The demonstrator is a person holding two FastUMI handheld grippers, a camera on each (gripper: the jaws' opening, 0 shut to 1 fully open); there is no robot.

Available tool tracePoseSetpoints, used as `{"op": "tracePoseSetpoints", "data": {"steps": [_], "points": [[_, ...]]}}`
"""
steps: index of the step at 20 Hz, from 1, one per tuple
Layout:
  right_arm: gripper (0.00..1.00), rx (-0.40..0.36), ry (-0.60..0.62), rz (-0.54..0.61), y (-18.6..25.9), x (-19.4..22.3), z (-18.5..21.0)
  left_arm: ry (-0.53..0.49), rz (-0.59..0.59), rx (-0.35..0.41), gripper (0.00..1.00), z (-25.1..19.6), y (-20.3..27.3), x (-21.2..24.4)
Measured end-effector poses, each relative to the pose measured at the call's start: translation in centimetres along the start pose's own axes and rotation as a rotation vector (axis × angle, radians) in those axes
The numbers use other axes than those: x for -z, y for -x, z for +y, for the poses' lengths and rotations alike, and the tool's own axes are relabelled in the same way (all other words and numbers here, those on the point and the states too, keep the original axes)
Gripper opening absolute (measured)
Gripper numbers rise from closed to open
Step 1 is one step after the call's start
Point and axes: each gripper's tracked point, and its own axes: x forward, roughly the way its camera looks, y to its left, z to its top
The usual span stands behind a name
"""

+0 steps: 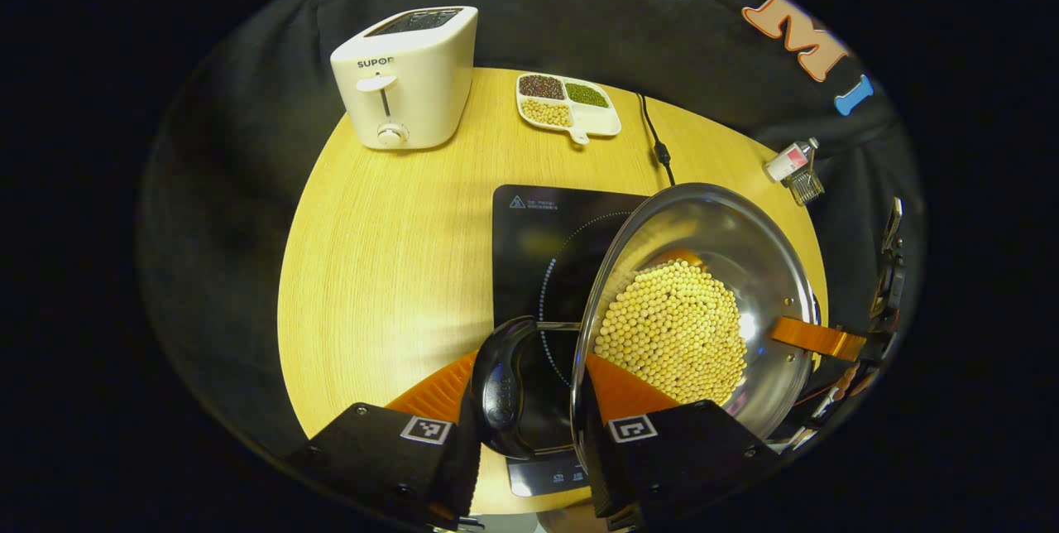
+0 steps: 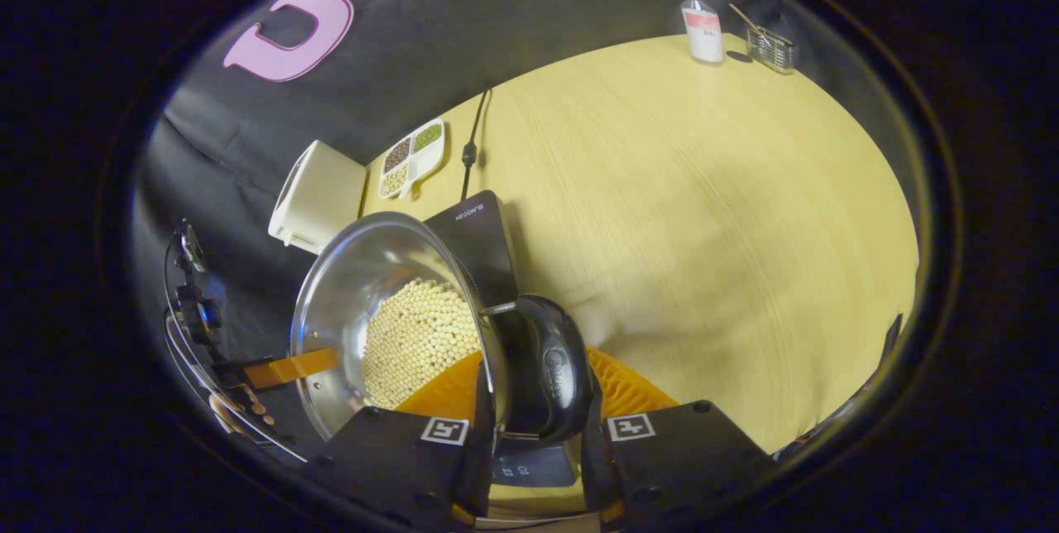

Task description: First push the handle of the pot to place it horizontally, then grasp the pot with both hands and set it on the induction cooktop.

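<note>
A steel pot [image 1: 728,235] with soybeans [image 1: 674,330] in it sits over the black induction cooktop [image 1: 529,243]; I cannot tell whether it rests on it. My left gripper [image 1: 529,367] is shut on one black side handle [image 1: 500,384], with one finger inside the rim and one outside the handle. In the right gripper view, my right gripper [image 2: 536,363] is shut the same way on the opposite handle [image 2: 546,367] of the pot [image 2: 356,285], beside the cooktop [image 2: 476,239]. Each view shows the other gripper's finger at the far rim [image 1: 815,338] [image 2: 289,367].
On the round wooden table [image 1: 372,268] stand a white toaster [image 1: 409,74], a divided dish of beans [image 1: 567,103], the cooktop's cord [image 1: 658,144], a small bottle [image 1: 790,160] and a wire basket [image 1: 804,185]. Wide bare tabletop [image 2: 703,227] lies right of the pot.
</note>
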Motion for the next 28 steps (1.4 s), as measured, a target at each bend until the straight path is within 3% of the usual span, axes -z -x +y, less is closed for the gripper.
{"op": "tracePoseSetpoints", "data": {"steps": [3,4,5,6,14,15,16,17,21,23,25,26,28], "points": [[0.39,0.003,-0.006,-0.004,-1.0,-0.2,0.5,-0.021,-0.016,-0.010,0.55,0.1,0.3,-0.3],[0.46,0.003,-0.007,-0.007,-1.3,-0.2,0.6,-0.025,-0.018,-0.014,0.55,0.1,0.4,-0.3],[0.46,0.005,-0.012,-0.015,-1.4,-0.5,0.7,-0.029,-0.023,-0.015,0.55,0.1,0.6,-0.4],[0.39,0.006,-0.011,-0.023,-1.6,-0.6,0.8,-0.032,-0.036,-0.013,0.55,0.1,0.5,-0.5],[0.39,0.010,-0.010,-0.035,-2.2,-1.0,1.0,-0.043,-0.059,-0.012,0.58,0.3,0.4,0.0],[0.39,0.012,-0.005,-0.036,-2.2,-1.0,1.0,-0.044,-0.061,-0.011,0.58,0.3,0.4,0.0],[0.49,0.011,-0.004,-0.034,-2.3,-1.2,1.0,-0.041,-0.061,-0.010,0.58,0.3,0.3,0.0],[0.41,0.015,-0.005,-0.034,-2.4,-1.3,1.0,-0.039,-0.059,-0.009,0.58,0.3,0.4,0.2],[0.51,-0.015,-0.003,-0.056,-2.6,-1.8,1.6,-0.030,-0.066,-0.020,0.62,0.3,0.4,0.3],[0.79,-0.057,-0.007,-0.089,-2.0,-2.3,3.0,-0.045,-0.104,-0.053,0.68,0.8,0.8,-0.2],[1.00,-0.058,0.017,-0.132,-2.2,-3.0,3.0,-0.054,-0.171,-0.073,0.89,1.0,1.8,-1.4],[0.92,-0.057,0.023,-0.149,-2.2,-3.3,2.9,-0.058,-0.200,-0.078,0.99,1.0,1.9,-1.7],[0.92,-0.056,0.027,-0.182,-1.8,-3.9,2.7,-0.053,-0.244,-0.085,0.98,1.0,2.6,-2.3]]}}
